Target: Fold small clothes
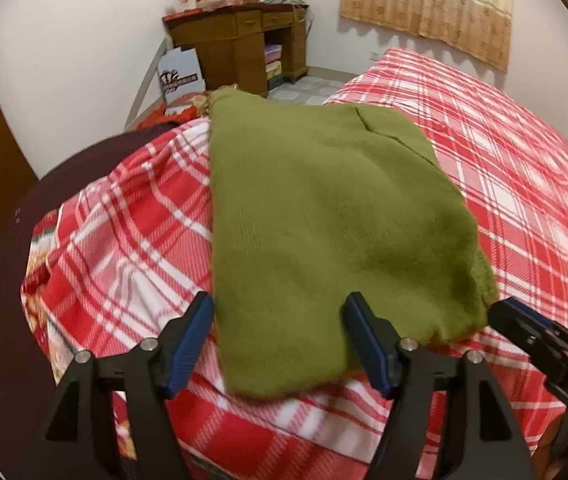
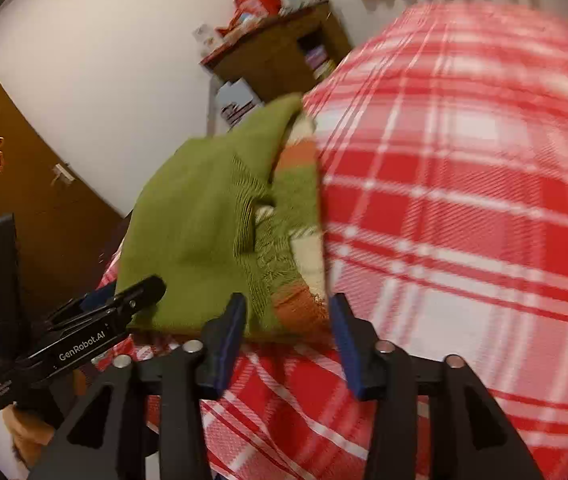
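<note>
Green sweater (image 1: 323,216) folded flat on red plaid blanket (image 1: 503,152), striped underside showing along 1 edge in the right wrist view. Left gripper (image 1: 278,340) spread wide over the near hem, grasping nothing. Right gripper (image 2: 287,332) likewise parted at the striped corner, pads off the cloth. Wooden desk (image 1: 240,40) beyond.

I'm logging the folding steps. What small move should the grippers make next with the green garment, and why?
Probably close both grippers on its near edge: the green garment lies folded on the plaid bedspread, and the left gripper and right gripper stand open at that hem, gripping nothing.
</note>
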Available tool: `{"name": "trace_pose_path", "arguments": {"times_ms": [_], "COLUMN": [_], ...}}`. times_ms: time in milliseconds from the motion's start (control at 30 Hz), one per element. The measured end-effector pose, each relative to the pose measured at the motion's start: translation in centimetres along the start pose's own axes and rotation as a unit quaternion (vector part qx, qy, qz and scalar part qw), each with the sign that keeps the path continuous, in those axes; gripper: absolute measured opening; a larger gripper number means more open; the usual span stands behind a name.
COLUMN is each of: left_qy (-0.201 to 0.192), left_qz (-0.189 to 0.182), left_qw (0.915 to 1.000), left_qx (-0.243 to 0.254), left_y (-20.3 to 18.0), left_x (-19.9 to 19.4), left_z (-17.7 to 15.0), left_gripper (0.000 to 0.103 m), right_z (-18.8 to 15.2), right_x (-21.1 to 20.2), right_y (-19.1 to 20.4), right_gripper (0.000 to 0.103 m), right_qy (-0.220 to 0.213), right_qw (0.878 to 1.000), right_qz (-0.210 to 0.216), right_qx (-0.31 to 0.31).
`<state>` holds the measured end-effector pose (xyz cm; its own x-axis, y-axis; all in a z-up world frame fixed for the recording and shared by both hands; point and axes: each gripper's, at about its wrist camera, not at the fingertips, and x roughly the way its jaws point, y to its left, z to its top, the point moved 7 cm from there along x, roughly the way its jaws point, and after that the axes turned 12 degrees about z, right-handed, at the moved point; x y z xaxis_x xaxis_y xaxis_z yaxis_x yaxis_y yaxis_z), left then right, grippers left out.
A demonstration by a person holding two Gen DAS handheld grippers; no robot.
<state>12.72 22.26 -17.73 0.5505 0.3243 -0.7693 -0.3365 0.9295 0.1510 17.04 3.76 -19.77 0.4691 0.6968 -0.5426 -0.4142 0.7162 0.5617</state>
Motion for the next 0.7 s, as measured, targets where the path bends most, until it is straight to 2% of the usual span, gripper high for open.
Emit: {"name": "trace_pose_path", "arguments": {"times_ms": [33, 133, 233, 333, 433, 533, 633, 700], "left_qy": [0.0, -0.008, -0.005, -0.001, 0.012, 0.015, -0.024, -0.067], "left_qz": [0.001, 0.007, -0.003, 0.003, 0.007, -0.013, -0.006, 0.01], "left_qw": [1.0, 0.9999, 0.9999, 0.9999, 0.9995, 0.9994, 0.9997, 0.9976], "left_qx": [0.0, 0.004, -0.01, -0.016, -0.028, -0.028, 0.003, 0.015], "left_y": [-0.4, -1.2, -1.8, -2.2, -2.5, -3.7, -5.0, -5.2], "left_x": [-0.3, -1.3, -2.2, -2.7, -3.2, -4.4, -6.6, -8.6], "left_z": [-0.1, -0.3, -0.9, -1.6, -2.6, -3.5, -3.3, -2.4], "left_gripper": [0.071, 0.072, 0.077, 0.077, 0.077, 0.077, 0.077, 0.081], "right_z": [0.0, 0.5, 1.3, 1.1, 1.1, 0.8, 0.9, 1.1], "right_x": [-1.2, -3.4, -3.8, -4.4, -4.9, -6.1, -7.1, -8.1], "right_y": [-0.1, 1.2, 2.1, 2.8, 3.1, 3.2, 3.2, 3.3], "right_gripper": [0.061, 0.062, 0.062, 0.062, 0.062, 0.062, 0.062, 0.063], "right_qy": [-0.013, -0.043, -0.044, -0.045, -0.043, -0.044, -0.051, -0.059], "right_qw": [1.0, 0.998, 0.997, 0.995, 0.994, 0.994, 0.993, 0.991], "right_qz": [-0.008, -0.029, -0.051, -0.072, -0.074, -0.082, -0.091, -0.099], "right_qx": [-0.006, -0.025, -0.042, -0.058, -0.062, -0.063, -0.061, -0.064]}}
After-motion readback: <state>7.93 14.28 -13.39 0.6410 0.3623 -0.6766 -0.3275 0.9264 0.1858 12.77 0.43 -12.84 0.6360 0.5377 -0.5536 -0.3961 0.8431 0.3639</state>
